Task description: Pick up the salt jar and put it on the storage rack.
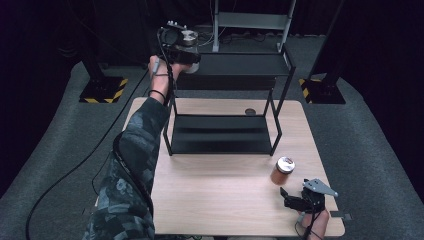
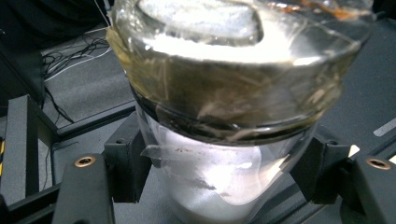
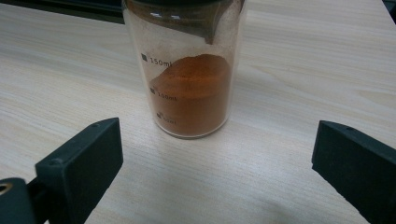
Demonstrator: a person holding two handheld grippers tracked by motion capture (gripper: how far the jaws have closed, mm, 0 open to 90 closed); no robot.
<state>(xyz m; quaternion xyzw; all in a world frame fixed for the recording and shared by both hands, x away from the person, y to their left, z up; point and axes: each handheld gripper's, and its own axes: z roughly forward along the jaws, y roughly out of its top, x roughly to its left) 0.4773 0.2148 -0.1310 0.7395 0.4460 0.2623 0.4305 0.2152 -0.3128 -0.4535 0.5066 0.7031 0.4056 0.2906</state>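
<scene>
My left gripper (image 1: 189,58) is raised at the left end of the black rack's top shelf (image 1: 240,65), shut on a clear jar (image 1: 189,37) with white powder in it. In the left gripper view the jar (image 2: 229,93) has a taped lid, and both pads (image 2: 126,158) press its sides just above the shelf. A jar of orange powder (image 1: 282,171) stands on the table's right side. My right gripper (image 1: 289,198) sits just in front of it, open. In the right gripper view that jar (image 3: 194,88) stands upright ahead of the spread jaws of the gripper (image 3: 217,140), untouched.
The two-level black rack stands on the far half of the wooden table (image 1: 225,195), its lower shelf (image 1: 220,132) bare. A small dark disc (image 1: 250,112) lies behind the rack. The person's patterned sleeve (image 1: 135,165) crosses the table's left side. Cables trail on the grey floor.
</scene>
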